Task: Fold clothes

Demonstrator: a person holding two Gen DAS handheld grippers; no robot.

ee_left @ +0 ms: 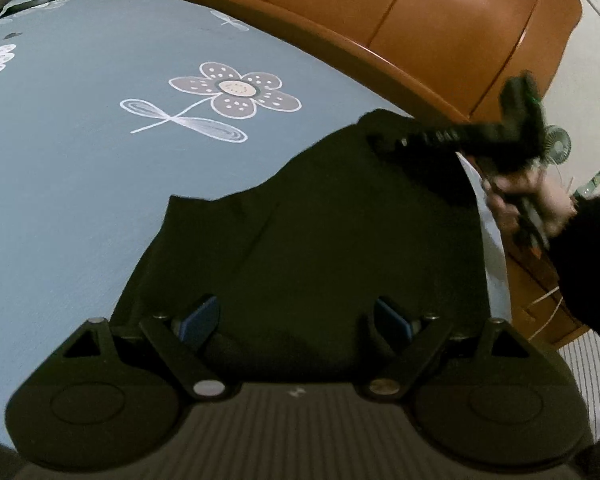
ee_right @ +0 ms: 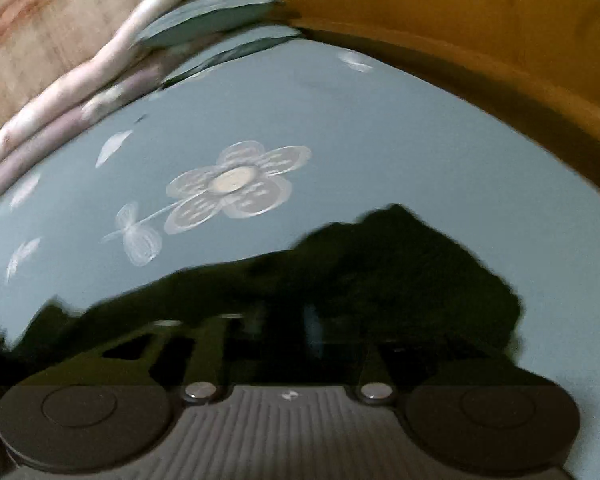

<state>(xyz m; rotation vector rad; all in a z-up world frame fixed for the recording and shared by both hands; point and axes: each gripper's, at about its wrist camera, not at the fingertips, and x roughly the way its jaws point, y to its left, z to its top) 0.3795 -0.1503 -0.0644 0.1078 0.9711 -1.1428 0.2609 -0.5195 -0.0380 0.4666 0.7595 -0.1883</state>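
Lying flat on the blue flowered bed sheet [ee_left: 80, 168], near the bed's edge beside the wooden wardrobe [ee_left: 440, 8], the dark garment [ee_left: 320, 240] is not yet folded. The left claw [ee_left: 296, 316] hovers over its near hem with jaws spread wide, grasping nothing. The right claw [ee_left: 384, 142], blurred, reaches to the garment's far corner; it appears clenched, though whether cloth is caught between its pads cannot be told. The likely trouble is a lopsided fold: if only one corner is pinched, the fabric may drag, bunch, or slide off the bed's edge.
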